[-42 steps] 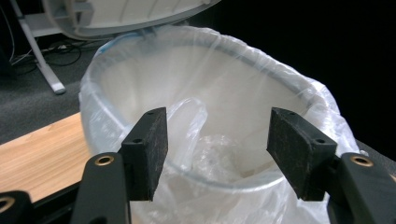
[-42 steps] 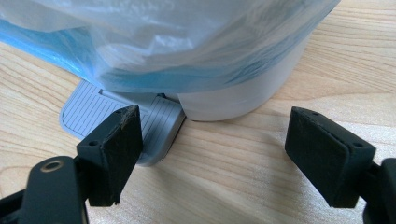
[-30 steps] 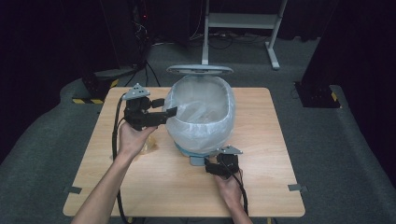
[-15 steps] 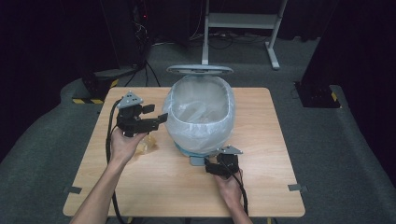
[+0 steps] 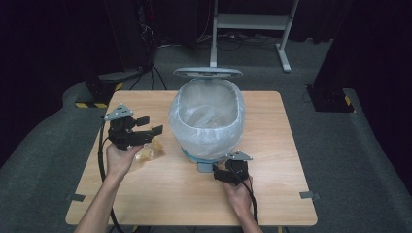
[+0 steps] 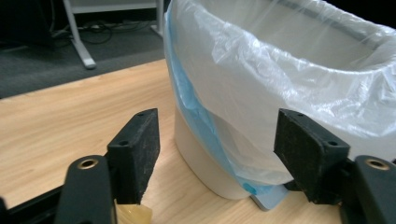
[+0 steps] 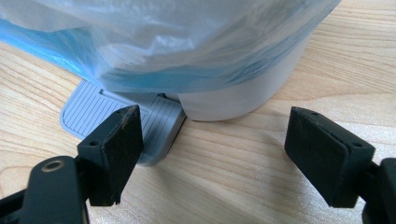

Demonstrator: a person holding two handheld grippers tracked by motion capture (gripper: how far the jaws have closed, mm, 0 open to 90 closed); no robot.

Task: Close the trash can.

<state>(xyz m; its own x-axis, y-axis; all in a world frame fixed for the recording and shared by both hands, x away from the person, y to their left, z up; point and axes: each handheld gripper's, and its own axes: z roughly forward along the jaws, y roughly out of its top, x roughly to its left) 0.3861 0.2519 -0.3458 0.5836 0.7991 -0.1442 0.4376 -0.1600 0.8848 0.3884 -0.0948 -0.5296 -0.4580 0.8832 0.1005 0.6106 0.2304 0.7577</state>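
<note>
I am holding my left gripper point(image 5: 151, 130) beside the lined pedal bin point(image 5: 209, 121), its jaws having just been opening wide, nothing between them. The crumpled yellowish wrapper point(image 5: 147, 151) is lying on the table point(image 5: 282, 145) beneath it. My right gripper point(image 7: 212, 154) is standing open at the bin's pedal point(image 7: 98, 112), one jaw over it.
</note>
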